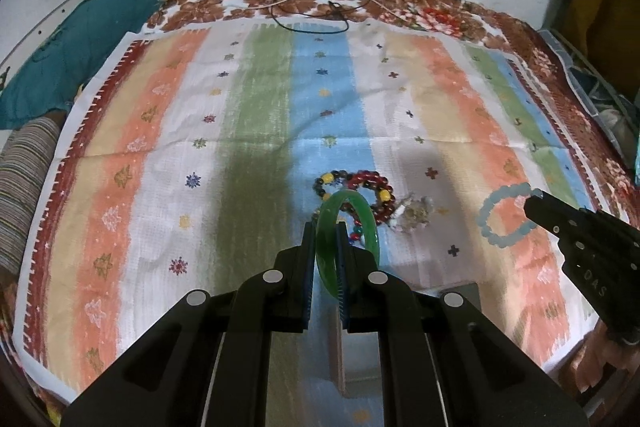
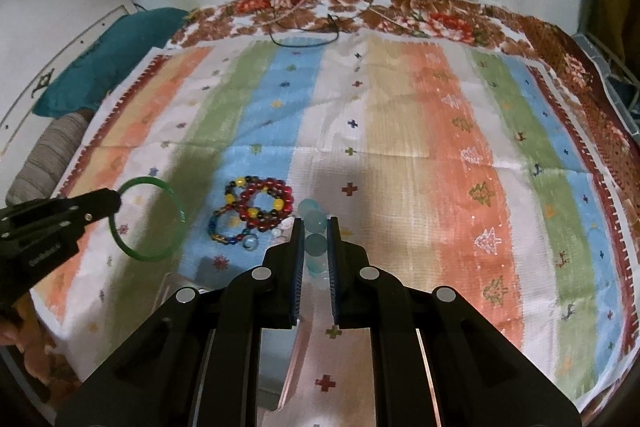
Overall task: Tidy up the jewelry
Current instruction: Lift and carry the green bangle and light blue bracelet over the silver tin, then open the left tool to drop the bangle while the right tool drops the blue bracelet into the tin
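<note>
My left gripper (image 1: 326,229) is shut on a green bangle (image 1: 370,223) and holds it above the striped cloth (image 1: 256,131). It also shows at the left of the right wrist view (image 2: 116,203), with the bangle (image 2: 176,211) hanging from it. My right gripper (image 2: 314,227) is shut on a pale blue bead bracelet (image 2: 314,221). In the left wrist view the right gripper (image 1: 534,201) holds that bracelet (image 1: 486,213) at the right. A pile of red and dark bead bracelets (image 1: 366,187) lies on the blue stripe, also in the right wrist view (image 2: 258,207). A clear crystal piece (image 1: 414,213) lies beside it.
A metal-edged box or tray (image 2: 180,283) sits at the cloth's near edge below both grippers. Cables (image 1: 312,7) lie on the floral blanket (image 1: 440,15) at the far edge. A teal cushion (image 1: 76,51) and a striped roll (image 1: 24,179) sit at the left.
</note>
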A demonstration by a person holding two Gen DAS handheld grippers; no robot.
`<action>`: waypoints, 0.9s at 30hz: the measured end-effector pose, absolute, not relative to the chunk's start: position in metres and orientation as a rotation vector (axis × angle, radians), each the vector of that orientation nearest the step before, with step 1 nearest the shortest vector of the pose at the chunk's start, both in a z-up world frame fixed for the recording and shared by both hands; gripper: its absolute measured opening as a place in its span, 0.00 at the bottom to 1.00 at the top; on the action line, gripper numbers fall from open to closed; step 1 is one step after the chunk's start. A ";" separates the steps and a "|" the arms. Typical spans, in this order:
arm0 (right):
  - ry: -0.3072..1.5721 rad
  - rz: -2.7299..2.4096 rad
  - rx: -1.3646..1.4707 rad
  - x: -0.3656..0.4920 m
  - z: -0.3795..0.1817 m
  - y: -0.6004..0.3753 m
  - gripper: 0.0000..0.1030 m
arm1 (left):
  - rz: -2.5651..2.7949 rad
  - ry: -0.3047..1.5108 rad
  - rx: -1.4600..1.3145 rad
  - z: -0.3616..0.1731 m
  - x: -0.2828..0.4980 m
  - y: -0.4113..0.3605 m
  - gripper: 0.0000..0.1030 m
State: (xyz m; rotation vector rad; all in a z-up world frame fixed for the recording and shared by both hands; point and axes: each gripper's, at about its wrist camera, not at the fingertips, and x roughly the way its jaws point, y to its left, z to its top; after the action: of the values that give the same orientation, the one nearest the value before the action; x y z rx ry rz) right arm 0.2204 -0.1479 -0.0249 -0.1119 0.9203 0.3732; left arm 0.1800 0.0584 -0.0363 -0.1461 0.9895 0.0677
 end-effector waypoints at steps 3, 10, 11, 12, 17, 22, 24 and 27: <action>0.900 0.389 -0.120 0.211 -0.019 -0.146 0.12 | 0.060 0.982 -0.146 -0.033 0.173 0.055 0.09; 0.869 0.414 -0.129 0.192 -0.011 -0.143 0.12 | 0.045 0.956 -0.142 -0.024 0.158 0.048 0.09; 0.868 0.420 -0.129 0.189 -0.010 -0.143 0.12 | 0.041 0.952 -0.143 -0.023 0.155 0.047 0.09; 0.867 0.423 -0.128 0.187 -0.010 -0.143 0.12 | 0.038 0.950 -0.143 -0.023 0.152 0.047 0.09; 0.869 0.443 -0.127 0.174 -0.011 -0.142 0.12 | 0.028 0.950 -0.139 -0.022 0.140 0.043 0.09; 0.868 0.456 -0.133 0.161 -0.012 -0.139 0.12 | 0.016 0.950 -0.127 -0.023 0.129 0.037 0.09; 0.869 0.459 -0.134 0.156 -0.012 -0.139 0.12 | 0.015 0.949 -0.121 -0.023 0.125 0.034 0.09; 0.872 0.464 -0.132 0.150 -0.014 -0.139 0.12 | 0.009 0.948 -0.121 -0.023 0.120 0.033 0.09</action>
State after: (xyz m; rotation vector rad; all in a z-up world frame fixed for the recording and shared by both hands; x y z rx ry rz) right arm 0.1499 -0.1387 -0.0141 -0.1317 0.8723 0.4644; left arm 0.1204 0.0334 -0.0230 -0.1208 0.9483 0.0091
